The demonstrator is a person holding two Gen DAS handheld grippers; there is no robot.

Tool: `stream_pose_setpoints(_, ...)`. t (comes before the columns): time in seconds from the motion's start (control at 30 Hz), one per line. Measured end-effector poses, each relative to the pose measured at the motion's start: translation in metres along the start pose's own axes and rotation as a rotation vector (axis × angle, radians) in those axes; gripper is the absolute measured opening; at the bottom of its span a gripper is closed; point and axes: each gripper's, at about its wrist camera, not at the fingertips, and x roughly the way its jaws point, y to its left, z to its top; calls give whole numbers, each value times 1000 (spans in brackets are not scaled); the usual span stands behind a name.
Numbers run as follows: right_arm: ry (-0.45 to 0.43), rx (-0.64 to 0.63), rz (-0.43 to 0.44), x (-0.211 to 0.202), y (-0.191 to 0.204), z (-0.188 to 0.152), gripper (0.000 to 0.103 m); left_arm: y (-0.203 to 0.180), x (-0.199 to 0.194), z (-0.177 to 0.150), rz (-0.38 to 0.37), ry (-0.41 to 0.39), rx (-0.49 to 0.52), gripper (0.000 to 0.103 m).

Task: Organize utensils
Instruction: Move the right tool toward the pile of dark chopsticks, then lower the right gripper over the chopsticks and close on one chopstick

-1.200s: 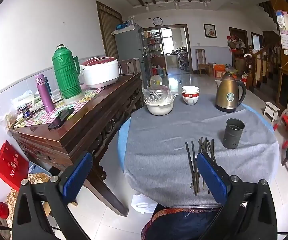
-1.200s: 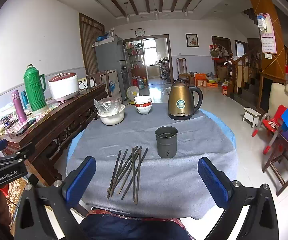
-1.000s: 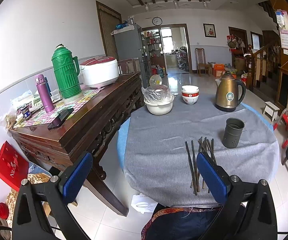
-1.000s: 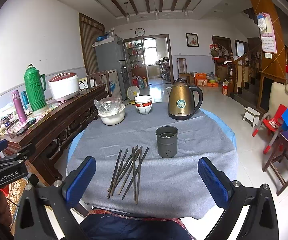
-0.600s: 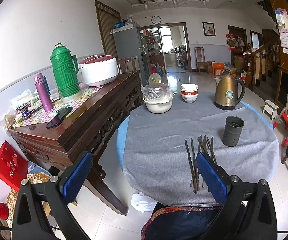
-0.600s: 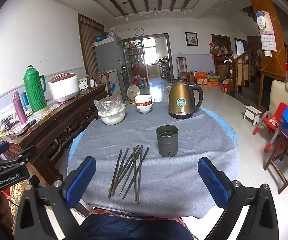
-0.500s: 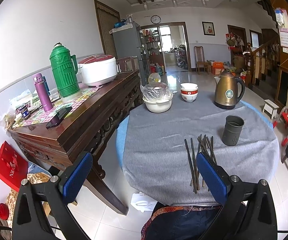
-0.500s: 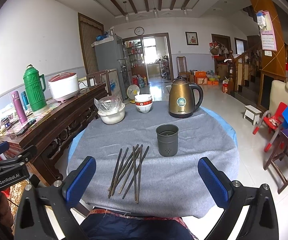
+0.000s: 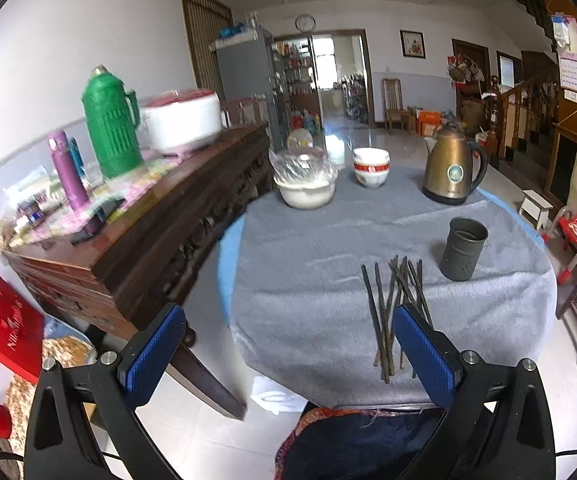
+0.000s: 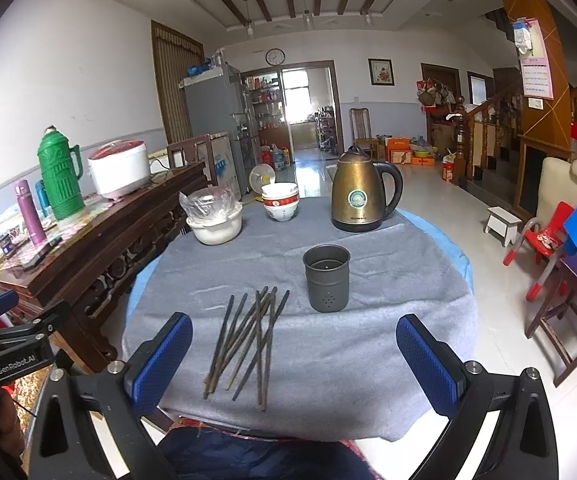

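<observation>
Several dark chopsticks [image 10: 248, 338] lie in a loose pile on the grey cloth of the round table [image 10: 388, 300]. They also show in the left wrist view [image 9: 394, 308]. A dark grey perforated holder cup [image 10: 327, 278] stands upright just right of them, also in the left wrist view [image 9: 462, 249]. My right gripper [image 10: 294, 354] is open and empty, held near the table's front edge above the chopsticks. My left gripper [image 9: 288, 350] is open and empty, off the table's front left; its right finger [image 9: 424, 354] overlaps the chopsticks' near ends.
A brass kettle [image 10: 362, 196], stacked bowls [image 10: 281, 202] and a plastic-covered white bowl [image 10: 215, 222] stand at the table's far side. A wooden sideboard [image 9: 160, 216] with a green thermos [image 9: 110, 124] and a rice cooker stands left. Chairs stand right.
Both grippers have moved a little forward towards the table. The chopsticks and the cup have not moved. Both grippers stay open.
</observation>
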Motion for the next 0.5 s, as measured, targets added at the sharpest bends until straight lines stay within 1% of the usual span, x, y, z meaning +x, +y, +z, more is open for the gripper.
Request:
stream_pose_setpoints(0.07, 9, 2, -5, 11, -4, 7, 103, 0, 13, 2, -1, 21, -7, 103)
stream_pose_setpoints(0.17, -8, -15, -19, 26, -7, 15, 103, 1, 31, 5, 3, 49, -19, 103)
stream_pose_setpoints(0.2, -29, -27, -26, 31, -7, 18, 103, 0, 37, 5, 3, 61, -22, 103)
stream_pose_setpoints(0.37, 23, -41, -31, 66, -8, 28, 103, -4, 78, 11, 7, 135, -20, 103)
stream_pose_setpoints(0.5, 72, -9, -8, 101, -8, 32, 103, -13, 110, 20, -11, 177, -6, 103)
